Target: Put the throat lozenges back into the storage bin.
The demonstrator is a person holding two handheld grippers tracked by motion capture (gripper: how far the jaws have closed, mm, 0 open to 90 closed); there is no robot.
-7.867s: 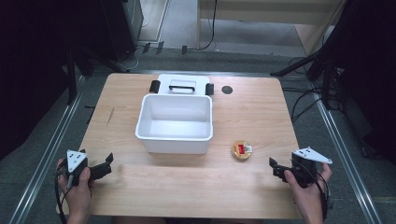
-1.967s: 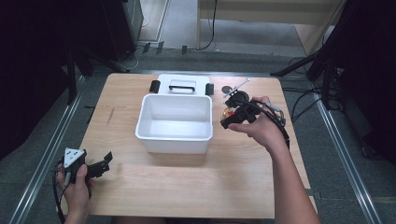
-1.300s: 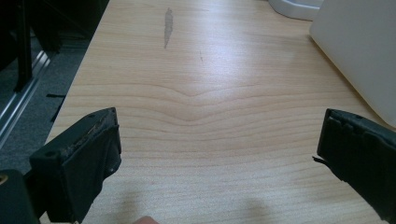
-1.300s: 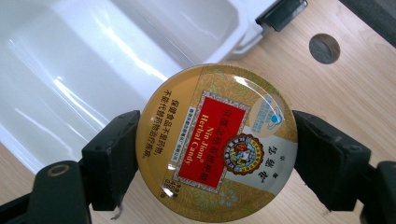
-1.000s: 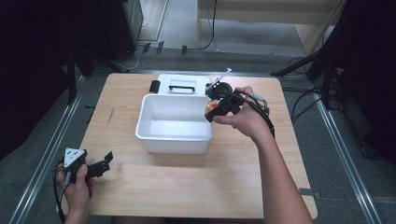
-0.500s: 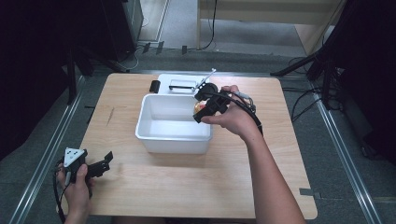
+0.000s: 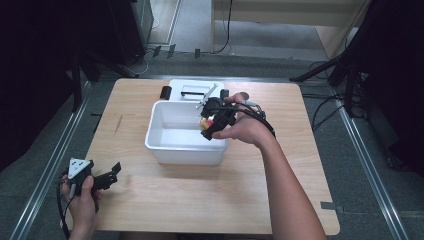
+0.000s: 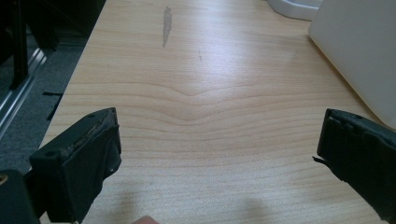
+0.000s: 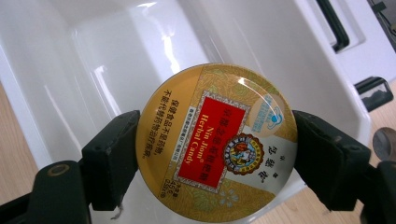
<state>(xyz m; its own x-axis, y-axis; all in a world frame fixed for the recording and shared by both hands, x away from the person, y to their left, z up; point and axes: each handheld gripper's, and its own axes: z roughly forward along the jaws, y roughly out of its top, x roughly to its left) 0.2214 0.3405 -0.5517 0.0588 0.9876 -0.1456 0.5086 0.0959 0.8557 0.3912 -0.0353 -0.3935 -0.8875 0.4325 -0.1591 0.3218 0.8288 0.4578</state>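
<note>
A round gold candy tin [image 9: 215,144] with a red label sits clamped between the two black jaws of my right gripper [image 9: 215,154]. In the high view that gripper [image 7: 209,123] hangs over the right part of the white plastic bin [image 7: 170,142], with the tin [image 7: 205,121] above the bin's inside. The bin's glossy floor and walls [image 9: 93,65] lie right beneath the tin. My left gripper [image 7: 111,175] rests near the table's front left corner, jaws wide apart over bare wood [image 8: 210,116], nothing between them.
Behind the bin lies its white lid [image 7: 192,90] with a black handle and black clips at the sides. The bin's white wall [image 8: 359,60] shows to the right of the left gripper. A small dark round mark [image 9: 385,142] sits on the wood beside the bin.
My right hand has carried the tin leftward and down, from beside the bin's back right corner to over its inside. The left hand has stayed put.
</note>
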